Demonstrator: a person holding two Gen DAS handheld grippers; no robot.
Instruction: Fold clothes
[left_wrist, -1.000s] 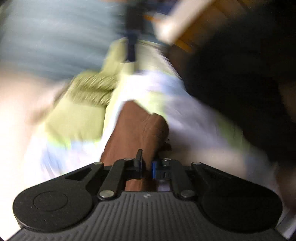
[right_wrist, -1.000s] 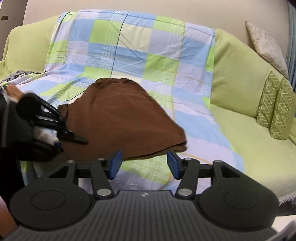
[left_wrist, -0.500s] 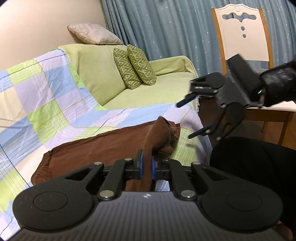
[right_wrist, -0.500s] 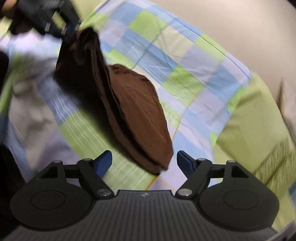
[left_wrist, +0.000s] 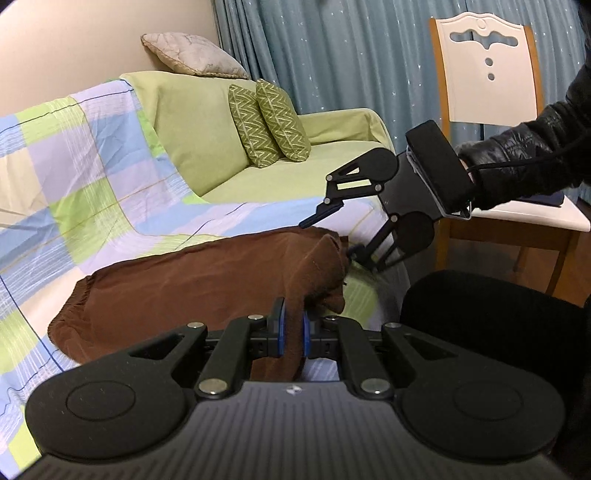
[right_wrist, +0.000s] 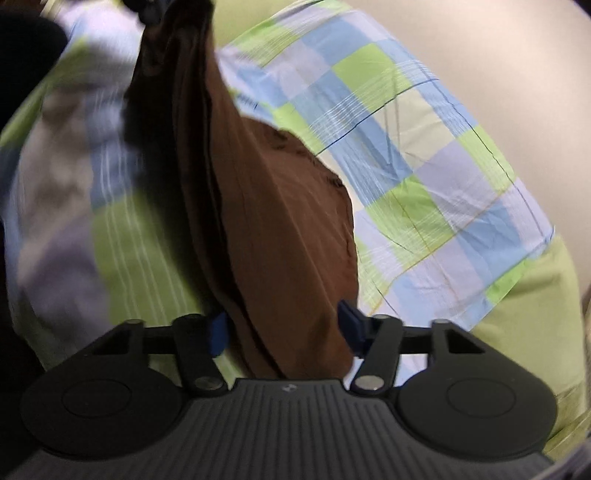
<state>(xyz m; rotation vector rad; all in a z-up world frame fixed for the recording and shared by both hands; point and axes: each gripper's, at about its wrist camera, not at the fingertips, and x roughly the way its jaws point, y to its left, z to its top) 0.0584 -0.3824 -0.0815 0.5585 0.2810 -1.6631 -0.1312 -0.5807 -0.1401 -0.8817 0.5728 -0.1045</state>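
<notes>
The left tool (left_wrist: 291, 328) is clenched on the brown garment (left_wrist: 192, 291) lying on the checked sofa cover (left_wrist: 92, 184). The right tool (right_wrist: 282, 328) is closing around the far corner; it may catch only one layer, so the fold slips.

Home living room, by the look. Green sofa (left_wrist: 258, 184) is the landmark: checked blue/green/lilac sheet (left_wrist: 74, 177) draped over its seat & back, two zigzag cushions (left_wrist: 267, 123) propped at its far end, a beige cushion (left_wrist: 194, 55) on top. Blue-grey curtains (left_wrist: 351, 55) behind it, wooden chair w/ white back (left_wrist: 487, 70) beside its arm.
</notes>
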